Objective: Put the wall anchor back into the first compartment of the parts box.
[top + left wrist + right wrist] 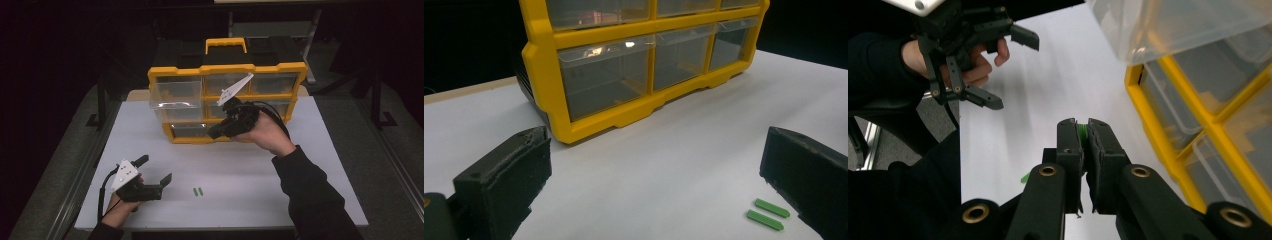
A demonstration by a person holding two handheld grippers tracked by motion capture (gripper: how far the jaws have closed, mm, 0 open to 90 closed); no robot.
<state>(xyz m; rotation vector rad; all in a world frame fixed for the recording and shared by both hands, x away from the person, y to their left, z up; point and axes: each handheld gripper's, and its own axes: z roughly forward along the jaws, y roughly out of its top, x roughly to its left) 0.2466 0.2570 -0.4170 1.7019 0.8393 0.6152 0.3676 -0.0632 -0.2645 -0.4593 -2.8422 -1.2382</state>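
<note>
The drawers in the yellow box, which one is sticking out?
The top left clear drawer of the yellow organizer. It juts out past the frame toward the table, while the other drawers sit pushed in flush.

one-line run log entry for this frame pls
right gripper: shut on green piece | left gripper: open, on table | organizer: top-left drawer pulled out | two green pieces on table

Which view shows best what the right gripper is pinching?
The right gripper view: the right gripper is shut on a small green piece, whose edge peeks out between the pads. In the high view the right gripper is in front of the yellow drawer cabinet, too dark and small to tell what it holds.
</note>
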